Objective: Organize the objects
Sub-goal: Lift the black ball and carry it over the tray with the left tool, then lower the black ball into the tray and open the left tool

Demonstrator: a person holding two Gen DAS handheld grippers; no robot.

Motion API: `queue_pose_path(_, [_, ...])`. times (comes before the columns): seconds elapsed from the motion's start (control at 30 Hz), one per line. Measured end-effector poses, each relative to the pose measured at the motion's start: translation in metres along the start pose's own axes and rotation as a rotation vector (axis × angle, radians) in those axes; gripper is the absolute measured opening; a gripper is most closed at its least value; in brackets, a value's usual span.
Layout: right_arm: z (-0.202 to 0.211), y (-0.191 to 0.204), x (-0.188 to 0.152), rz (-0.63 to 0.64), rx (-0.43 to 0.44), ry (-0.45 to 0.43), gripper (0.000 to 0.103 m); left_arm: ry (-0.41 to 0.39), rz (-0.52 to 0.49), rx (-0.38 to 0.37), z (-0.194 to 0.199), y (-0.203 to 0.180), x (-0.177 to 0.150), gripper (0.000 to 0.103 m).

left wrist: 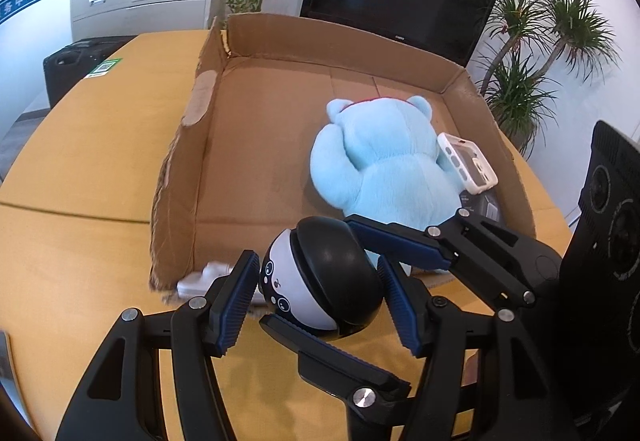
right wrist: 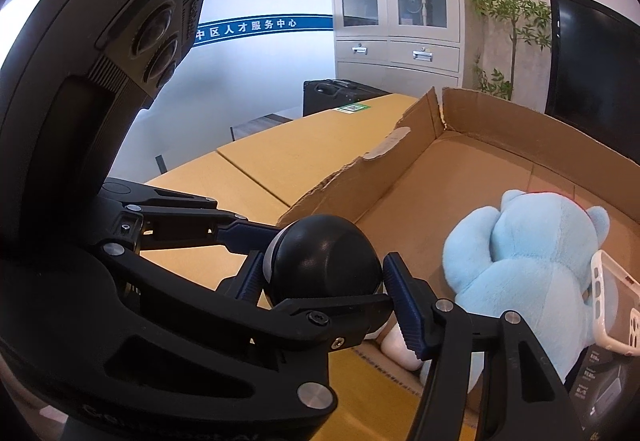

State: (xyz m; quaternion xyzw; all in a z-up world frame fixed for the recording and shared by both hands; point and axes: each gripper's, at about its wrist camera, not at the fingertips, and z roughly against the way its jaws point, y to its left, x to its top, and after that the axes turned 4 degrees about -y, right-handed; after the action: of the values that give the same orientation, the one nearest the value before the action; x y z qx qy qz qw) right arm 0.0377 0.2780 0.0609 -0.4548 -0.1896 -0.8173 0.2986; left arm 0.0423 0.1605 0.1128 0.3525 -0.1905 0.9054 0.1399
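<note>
Smooth wooden table is bearing corrugated cardboard box | both my left gripper and right gripper are clasping glossy round toy | fluffy blue plush is lying inside.

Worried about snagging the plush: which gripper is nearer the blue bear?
Right. The right gripper grips the round gadget from the side of the blue bear; the left gripper grips it from the far side.
</note>
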Motion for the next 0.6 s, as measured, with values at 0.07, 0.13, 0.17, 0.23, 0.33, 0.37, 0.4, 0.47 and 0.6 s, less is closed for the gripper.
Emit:
queue_pose_path(0.07, [-0.002,-0.006,0.003,-0.008,-0.009,0.002,0.06,0.005,-0.001,-0.011,-0.006,0.001,0.007,0.06])
queue_pose_path(0.13, [-0.006,-0.011,0.006,-0.013,-0.015,0.008,0.06,0.011,-0.004,-0.019,-0.01,0.002,0.011,0.06])
queue_pose_path(0.17, [-0.007,-0.013,0.007,-0.016,-0.017,0.011,0.06,0.015,-0.002,-0.024,-0.014,0.003,0.014,0.06])
queue_pose_path(0.23, [-0.011,-0.017,0.009,-0.023,-0.025,0.017,0.06,0.023,-0.003,-0.032,-0.019,0.006,0.017,0.06])
queue_pose_path(0.33, [-0.018,-0.023,0.011,-0.032,-0.032,0.03,0.06,0.039,0.006,-0.047,-0.028,0.01,0.023,0.06])
queue_pose_path(0.37, [-0.02,-0.025,0.011,-0.035,-0.034,0.034,0.06,0.044,0.01,-0.053,-0.031,0.012,0.024,0.06])
queue_pose_path(0.4, [-0.022,-0.026,0.011,-0.038,-0.036,0.039,0.06,0.049,0.013,-0.058,-0.033,0.014,0.025,0.06])
queue_pose_path(0.47, [-0.027,-0.029,0.011,-0.043,-0.04,0.055,0.06,0.062,0.018,-0.068,-0.04,0.017,0.026,0.06])
queue_pose_path(0.6, [-0.037,-0.036,0.007,-0.054,-0.047,0.087,0.06,0.084,0.027,-0.082,-0.052,0.019,0.026,0.06])
